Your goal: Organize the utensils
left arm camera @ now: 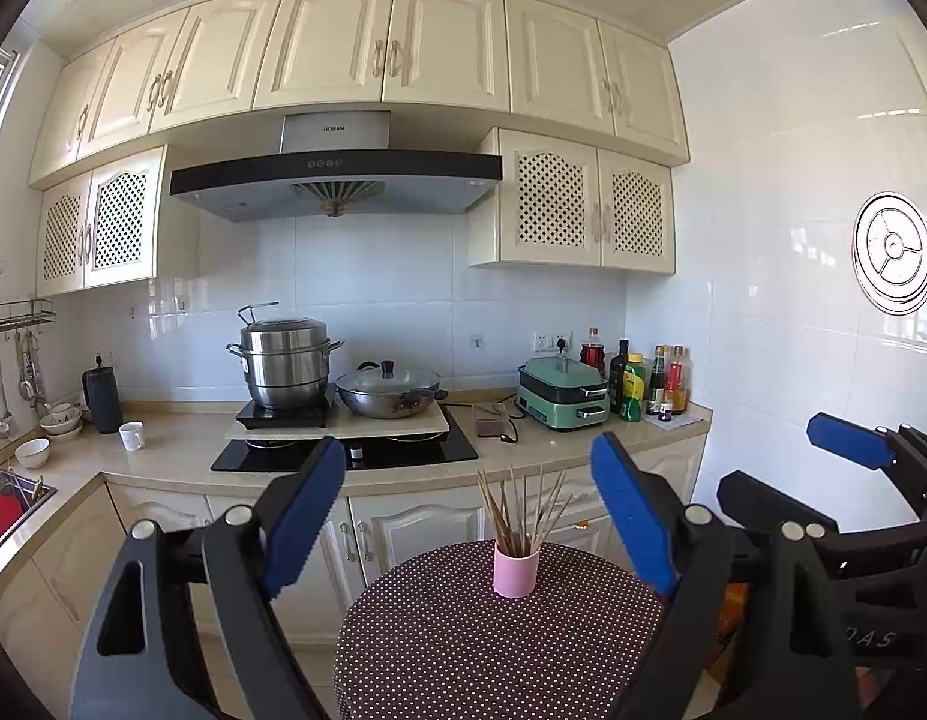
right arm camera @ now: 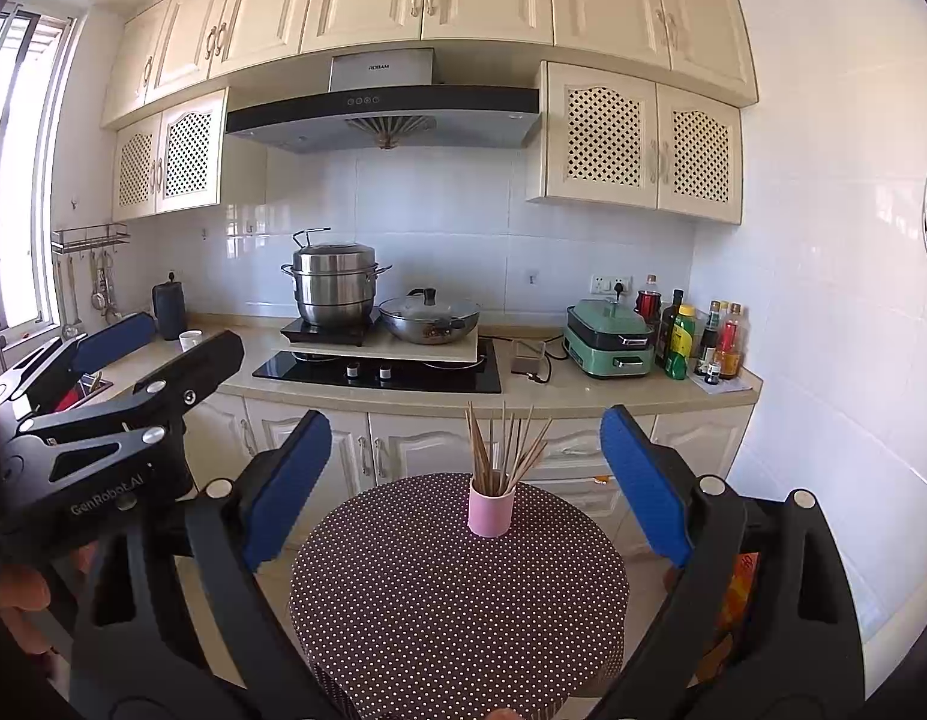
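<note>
Both the left gripper (left arm camera: 469, 516) and right gripper (right arm camera: 466, 486) are hovering wide open and empty, while the chopsticks (right arm camera: 502, 447) are standing bundled in the pink cup (right arm camera: 491, 510) ahead between the jaws, fitting either finished or pending sorting.

Sunlit white-tiled kitchen: cream cabinets (left arm camera: 337, 42), black range hood (left arm camera: 334, 180), window (right arm camera: 25, 168) at left.
</note>
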`<state>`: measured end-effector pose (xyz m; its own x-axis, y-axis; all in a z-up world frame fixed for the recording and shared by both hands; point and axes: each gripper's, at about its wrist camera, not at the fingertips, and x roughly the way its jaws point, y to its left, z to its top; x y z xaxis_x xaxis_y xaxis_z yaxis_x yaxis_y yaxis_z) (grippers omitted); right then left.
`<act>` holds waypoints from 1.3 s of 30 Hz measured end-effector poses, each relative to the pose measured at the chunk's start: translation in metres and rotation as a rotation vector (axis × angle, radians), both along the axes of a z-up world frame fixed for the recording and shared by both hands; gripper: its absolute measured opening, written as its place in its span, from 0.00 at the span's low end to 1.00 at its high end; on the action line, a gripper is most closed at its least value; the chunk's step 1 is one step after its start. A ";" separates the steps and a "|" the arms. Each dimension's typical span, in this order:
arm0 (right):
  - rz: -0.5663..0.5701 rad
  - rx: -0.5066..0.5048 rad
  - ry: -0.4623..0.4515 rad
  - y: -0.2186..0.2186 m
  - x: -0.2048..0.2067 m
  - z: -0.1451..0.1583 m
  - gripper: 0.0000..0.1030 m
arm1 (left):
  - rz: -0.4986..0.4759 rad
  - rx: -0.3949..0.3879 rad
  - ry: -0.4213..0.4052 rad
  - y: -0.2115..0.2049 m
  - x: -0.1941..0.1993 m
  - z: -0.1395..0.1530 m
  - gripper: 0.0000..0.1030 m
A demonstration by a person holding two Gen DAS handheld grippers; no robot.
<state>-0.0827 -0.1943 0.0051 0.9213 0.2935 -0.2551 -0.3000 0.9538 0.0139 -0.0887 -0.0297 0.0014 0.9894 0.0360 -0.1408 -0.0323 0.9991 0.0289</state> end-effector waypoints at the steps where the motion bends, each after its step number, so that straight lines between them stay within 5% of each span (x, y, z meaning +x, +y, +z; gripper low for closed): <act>1: 0.000 0.000 0.000 0.000 0.000 0.000 0.87 | 0.000 0.000 0.001 0.000 0.001 0.000 0.80; 39: -0.008 -0.006 0.016 0.004 0.008 -0.010 0.87 | -0.010 -0.009 0.022 0.008 0.009 -0.006 0.80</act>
